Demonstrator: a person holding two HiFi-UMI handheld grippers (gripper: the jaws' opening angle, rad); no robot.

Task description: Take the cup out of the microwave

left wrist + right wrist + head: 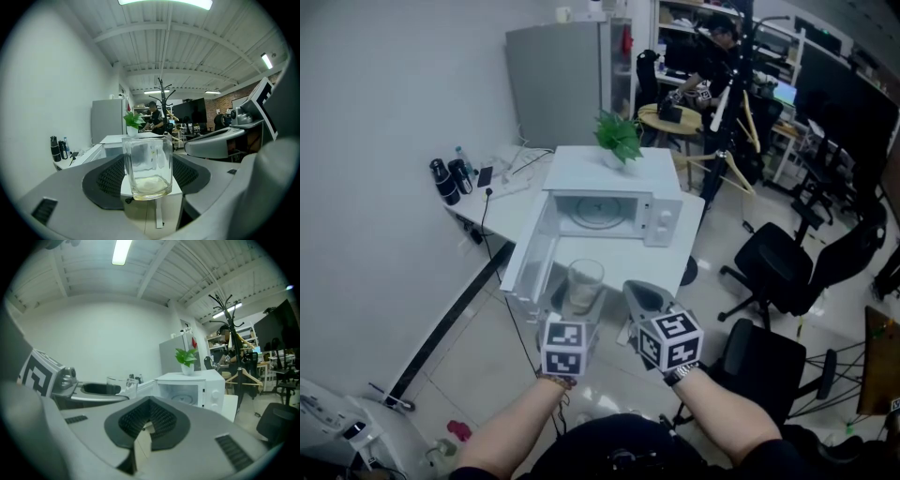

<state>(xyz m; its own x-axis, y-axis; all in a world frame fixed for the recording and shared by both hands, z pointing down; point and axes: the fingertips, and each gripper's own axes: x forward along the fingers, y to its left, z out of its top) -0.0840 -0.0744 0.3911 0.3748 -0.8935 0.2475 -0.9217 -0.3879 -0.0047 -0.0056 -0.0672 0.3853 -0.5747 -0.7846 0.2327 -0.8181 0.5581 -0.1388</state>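
Observation:
A clear glass cup [584, 281] hangs in the air just in front of the white microwave [661, 217], outside its cavity. My left gripper [583, 298] is shut on it, with a dark pad against each side of the cup [147, 164]. The microwave's door [530, 255] stands swung open to the left, and the turntable inside is bare. My right gripper [641, 298] hovers close to the cup's right with its jaws shut and nothing between them. In the right gripper view the closed right gripper [149, 405] points past the microwave [190, 389], and the cup [122, 385] shows at the left.
A potted plant [619, 137] stands on top of the microwave. Dark bottles [450, 178] and cables lie on the white table [511, 214] to the left. A grey fridge [558, 80] is behind, and black office chairs [780, 267] are to the right.

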